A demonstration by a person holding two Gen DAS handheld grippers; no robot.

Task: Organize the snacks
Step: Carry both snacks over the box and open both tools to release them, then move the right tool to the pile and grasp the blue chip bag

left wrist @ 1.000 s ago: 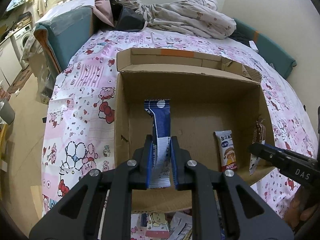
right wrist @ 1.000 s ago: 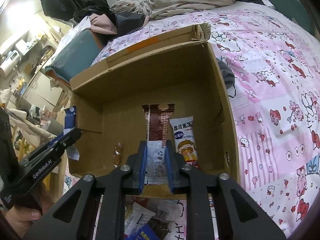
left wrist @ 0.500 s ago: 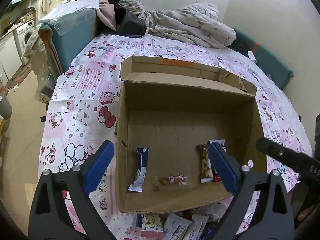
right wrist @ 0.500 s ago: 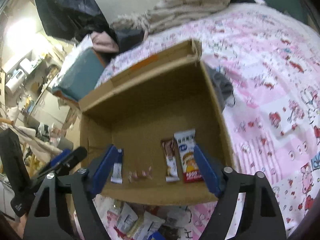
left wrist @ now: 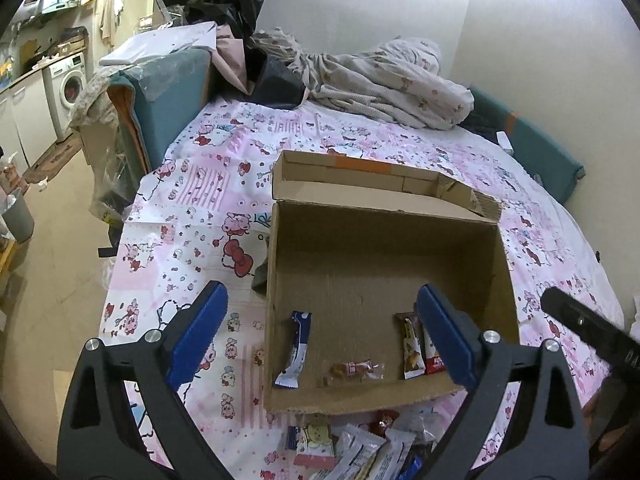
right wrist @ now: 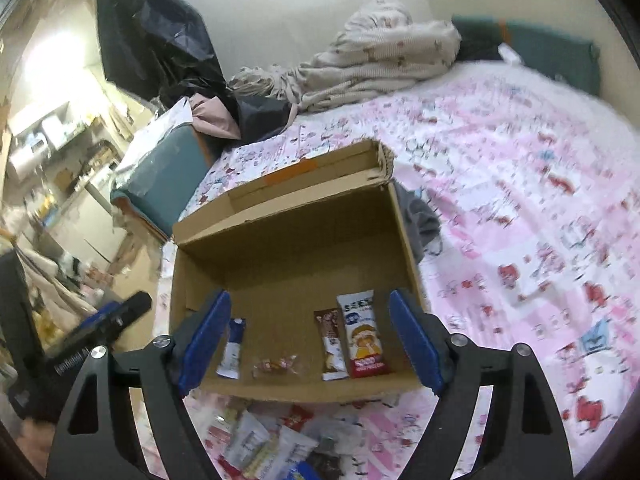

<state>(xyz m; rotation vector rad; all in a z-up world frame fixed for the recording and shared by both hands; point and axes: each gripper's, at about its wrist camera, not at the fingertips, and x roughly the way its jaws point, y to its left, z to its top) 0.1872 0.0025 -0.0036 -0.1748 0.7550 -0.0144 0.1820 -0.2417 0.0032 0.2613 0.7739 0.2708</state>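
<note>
An open cardboard box [left wrist: 384,216] [right wrist: 296,216] stands on the pink patterned bed. Along its near wall lie a blue-white packet [left wrist: 295,350] [right wrist: 232,354], a small clear-wrapped candy [left wrist: 354,370] [right wrist: 276,365], a brown bar [left wrist: 410,346] [right wrist: 331,344] and a red-white packet [left wrist: 434,360] [right wrist: 364,340]. My left gripper [left wrist: 322,334] is open and empty above the box's near edge. My right gripper [right wrist: 310,338] is open and empty, also above the near edge. A pile of loose snack packets [left wrist: 360,452] [right wrist: 272,444] lies in front of the box.
A crumpled blanket [left wrist: 384,84] lies at the far end of the bed. A teal chair with clothes [left wrist: 160,80] stands at the left. The bed's left edge drops to the floor. A dark cloth [right wrist: 420,220] lies against the box's right side.
Both grippers opened and let go: the blue-white packet and the brown bar now lie in the box. Both grippers have risen and pulled back from the box.
</note>
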